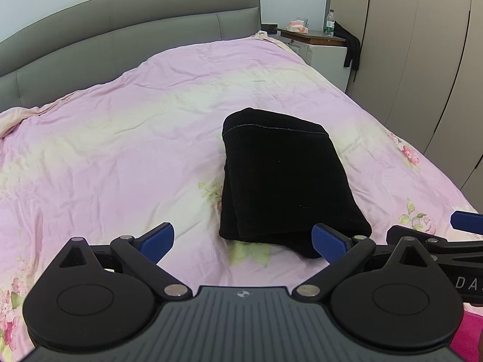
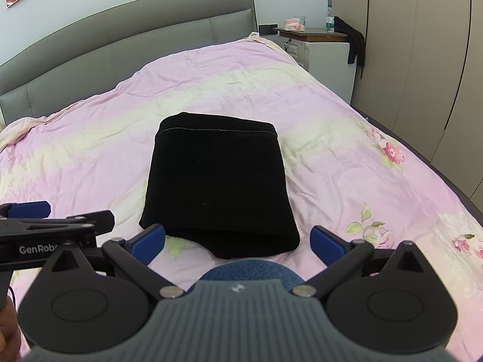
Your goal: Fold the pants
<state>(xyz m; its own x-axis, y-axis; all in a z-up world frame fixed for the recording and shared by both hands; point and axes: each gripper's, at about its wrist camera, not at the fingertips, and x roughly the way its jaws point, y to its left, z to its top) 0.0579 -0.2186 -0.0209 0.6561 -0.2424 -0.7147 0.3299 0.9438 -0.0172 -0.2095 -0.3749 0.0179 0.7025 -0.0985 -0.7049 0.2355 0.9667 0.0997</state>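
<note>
The black pants [image 1: 280,181] lie folded into a compact stack on the pink floral bedspread [image 1: 120,150], a stitched hem across the far edge. In the right wrist view the pants [image 2: 217,181] sit straight ahead. My left gripper [image 1: 243,241] hovers open at the stack's near left corner, nothing between its blue pads [image 1: 158,239]. My right gripper [image 2: 237,242] is open too, held just in front of the stack's near edge, apart from the cloth. Each gripper shows at the edge of the other's view: the right one [image 1: 434,238], the left one [image 2: 57,223].
A grey padded headboard [image 1: 120,30] runs along the far side of the bed. A white nightstand [image 1: 326,51] with a bottle [image 1: 330,23] and tissue box stands at the far right, wardrobe doors [image 1: 422,60] beside it. Blue denim [image 2: 247,271] shows below the right gripper.
</note>
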